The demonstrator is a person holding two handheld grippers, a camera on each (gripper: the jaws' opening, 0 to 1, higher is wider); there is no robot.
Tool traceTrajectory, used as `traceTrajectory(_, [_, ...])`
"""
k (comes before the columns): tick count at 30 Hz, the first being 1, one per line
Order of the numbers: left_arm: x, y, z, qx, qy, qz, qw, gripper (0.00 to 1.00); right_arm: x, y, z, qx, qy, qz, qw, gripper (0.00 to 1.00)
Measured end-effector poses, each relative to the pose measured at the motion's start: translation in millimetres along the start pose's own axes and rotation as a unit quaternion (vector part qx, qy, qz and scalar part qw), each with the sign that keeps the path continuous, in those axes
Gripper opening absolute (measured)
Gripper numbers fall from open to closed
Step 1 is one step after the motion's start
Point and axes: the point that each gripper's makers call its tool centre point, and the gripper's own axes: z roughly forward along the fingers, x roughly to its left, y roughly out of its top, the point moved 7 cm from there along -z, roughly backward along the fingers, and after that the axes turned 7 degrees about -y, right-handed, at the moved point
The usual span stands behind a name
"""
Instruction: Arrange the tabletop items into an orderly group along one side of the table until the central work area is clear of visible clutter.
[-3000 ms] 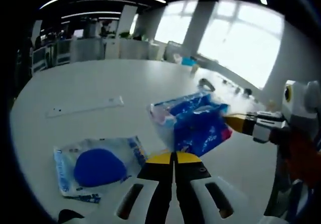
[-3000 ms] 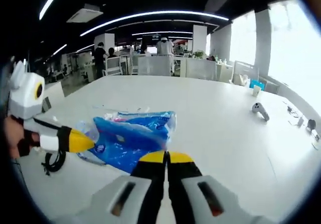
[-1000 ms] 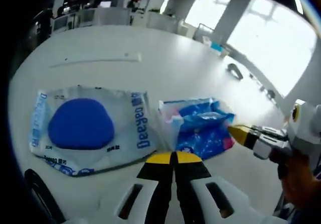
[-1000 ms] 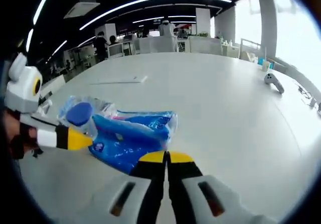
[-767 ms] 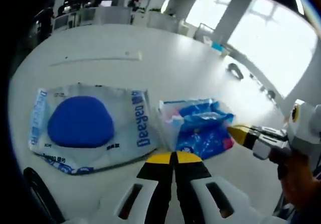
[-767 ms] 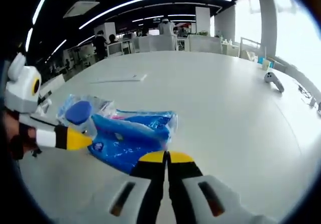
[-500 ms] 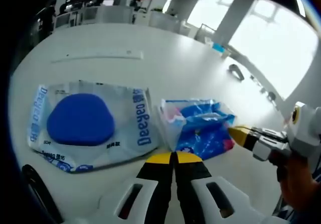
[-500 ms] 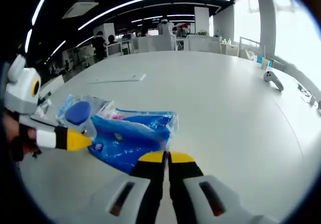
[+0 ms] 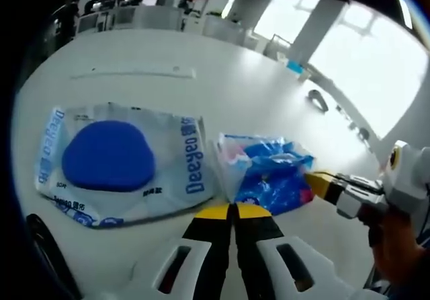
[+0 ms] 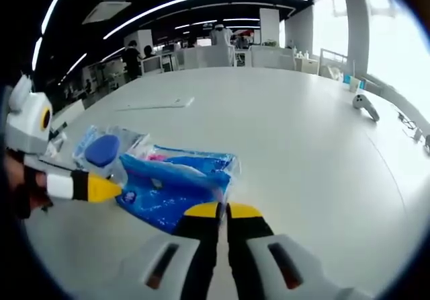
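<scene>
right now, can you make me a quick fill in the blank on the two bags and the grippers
1. The blue pad sits inside a clear ___.
2. Both grippers pinch the crinkly ___ bag, the left gripper and the right gripper at opposite edges.
3. In the left gripper view, the pad pouch lies to the ___ of the crinkly bag.
4. A long white ___ lies alone on the table beyond the pouch.

Missing words: pouch; blue; left; strip
</scene>
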Motion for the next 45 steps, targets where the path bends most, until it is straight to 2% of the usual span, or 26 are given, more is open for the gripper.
traceTrajectory(7, [0.6, 1.5, 2.4, -0.006, 0.000, -0.015, 0.9999, 0.00, -1.4, 0.7, 1.1, -0.003, -0.001, 0.003, 1.0000, 0.01])
traceTrajectory(14, [2.5, 0.3, 1.5, -0.007, 0.002, -0.009, 0.9999, 0.00, -1.1, 0.5, 1.2, -0.005, 0.000, 0.008, 1.0000, 0.03])
traceTrajectory(22, [4.1, -0.9, 0.5, -0.007, 0.002, -0.012, 0.9999, 0.05, -1.3, -0.9, 1.3, -0.002, 0.001, 0.012, 0.9999, 0.06])
traceTrajectory(36, [2.1, -2.9, -3.7, -0.005, 0.000, -0.007, 1.0000, 0.06, -2.0, -2.6, -2.2, 0.002, -0.004, 0.015, 0.9999, 0.16])
traceTrajectory(45, [0.4, -3.6, -7.2, -0.007, -0.006, -0.008, 0.9999, 0.13, -1.7, 0.7, -4.8, 0.000, -0.004, 0.016, 0.9999, 0.22])
